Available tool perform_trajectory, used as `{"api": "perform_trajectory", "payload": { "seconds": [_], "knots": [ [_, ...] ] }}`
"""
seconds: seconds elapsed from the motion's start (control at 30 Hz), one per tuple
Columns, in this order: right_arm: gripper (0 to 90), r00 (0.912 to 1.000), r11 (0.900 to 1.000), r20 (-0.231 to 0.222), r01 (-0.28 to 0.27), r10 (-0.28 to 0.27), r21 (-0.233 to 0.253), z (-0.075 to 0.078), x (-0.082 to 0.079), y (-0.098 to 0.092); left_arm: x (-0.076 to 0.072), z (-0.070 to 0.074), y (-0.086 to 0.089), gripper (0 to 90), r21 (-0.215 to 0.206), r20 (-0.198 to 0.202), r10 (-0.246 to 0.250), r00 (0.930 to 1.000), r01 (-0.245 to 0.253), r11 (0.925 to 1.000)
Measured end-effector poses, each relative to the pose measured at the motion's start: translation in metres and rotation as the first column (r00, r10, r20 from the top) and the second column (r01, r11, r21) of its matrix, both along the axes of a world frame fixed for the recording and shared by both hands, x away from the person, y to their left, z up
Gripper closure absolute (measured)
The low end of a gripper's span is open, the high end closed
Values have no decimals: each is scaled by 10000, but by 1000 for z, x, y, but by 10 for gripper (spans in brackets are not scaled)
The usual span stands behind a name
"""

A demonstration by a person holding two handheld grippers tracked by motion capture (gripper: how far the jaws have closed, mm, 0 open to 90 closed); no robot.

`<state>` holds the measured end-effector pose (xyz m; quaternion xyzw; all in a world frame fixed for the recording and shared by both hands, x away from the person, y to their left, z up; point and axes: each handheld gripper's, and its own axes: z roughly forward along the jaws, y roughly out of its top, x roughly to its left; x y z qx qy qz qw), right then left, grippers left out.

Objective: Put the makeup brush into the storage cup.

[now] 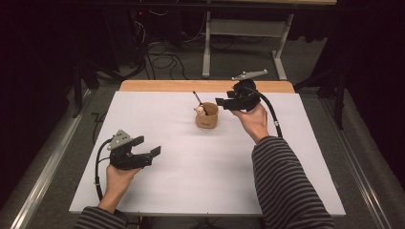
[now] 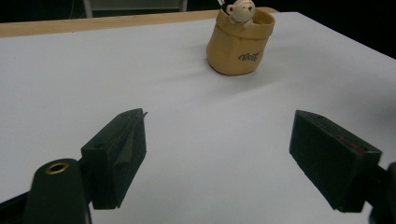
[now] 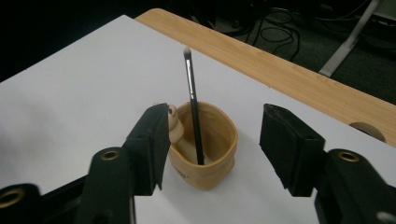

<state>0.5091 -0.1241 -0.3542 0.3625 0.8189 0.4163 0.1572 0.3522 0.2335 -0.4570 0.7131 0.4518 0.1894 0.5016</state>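
A tan bag-shaped cup [image 1: 207, 116] [image 2: 239, 43] [image 3: 205, 147] stands upright on the white table top, toward the back middle. A black brush [image 3: 192, 107] [image 1: 197, 98] stands in it, bristles up, and a small cream figure [image 2: 241, 9] [image 3: 174, 125] [image 1: 200, 110] peeks over its rim. My right gripper [image 1: 223, 102] [image 3: 215, 140] hovers just right of the cup, open, jaws pointing at it with nothing between them. My left gripper [image 1: 149, 146] [image 2: 217, 149] is open near the table's front left, well short of the cup, and holds nothing.
The white sheet [image 1: 200, 162] covers most of a wooden table whose bare edge [image 1: 162, 86] shows at the back. Behind it are a grey frame leg [image 1: 206, 52] and cables [image 1: 162, 59] on the floor. A round hole [image 3: 367, 132] sits in the wooden edge.
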Motion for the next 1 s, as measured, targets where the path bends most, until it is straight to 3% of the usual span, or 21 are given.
{"api": "perform_trajectory", "payload": {
  "seconds": [1.0],
  "knots": [
    [401, 9996, 9979, 259, 45, -62, 651, -2, -31, -41, -2, 0, -2, 192, 104, 16, -57, 10000, 57, 9999]
  ]
}}
